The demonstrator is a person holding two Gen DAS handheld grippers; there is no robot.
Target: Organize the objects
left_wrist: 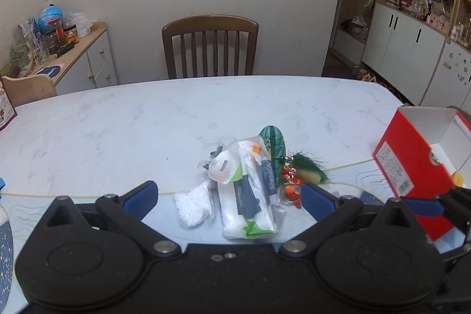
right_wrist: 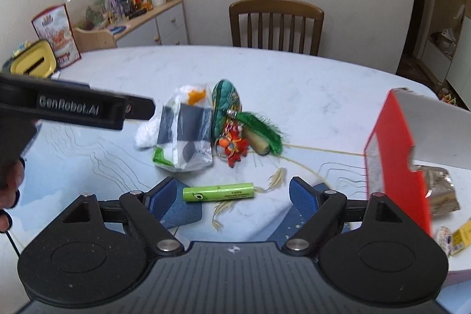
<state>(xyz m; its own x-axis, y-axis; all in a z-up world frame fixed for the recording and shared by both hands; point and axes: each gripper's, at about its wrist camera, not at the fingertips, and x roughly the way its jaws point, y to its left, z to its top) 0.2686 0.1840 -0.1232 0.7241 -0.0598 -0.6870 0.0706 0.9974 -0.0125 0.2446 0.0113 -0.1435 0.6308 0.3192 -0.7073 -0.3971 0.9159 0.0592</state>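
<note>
Lime-green plastic tube (right_wrist: 218, 192) lies on the pale marble surface (right_wrist: 294, 78) between the spread, empty jaws of the right hand-held gripper (right_wrist: 234, 193), so a pickup seems in hand. Next: close on it, then carry it to the open red cardboard box (right_wrist: 391, 155); the left hand-held gripper (left_wrist: 229, 194) is also spread and empty, over the white wrapped packet (left_wrist: 245, 196).

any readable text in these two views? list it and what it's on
"GenRobot.AI": side of the black left gripper.
Lime-green tube: dark print, too small to read.
Clear-wrapped white packet: dark label script, illegible.
Red cardboard box: white sticker, too small.
Red-and-white bag: blurred.
</note>
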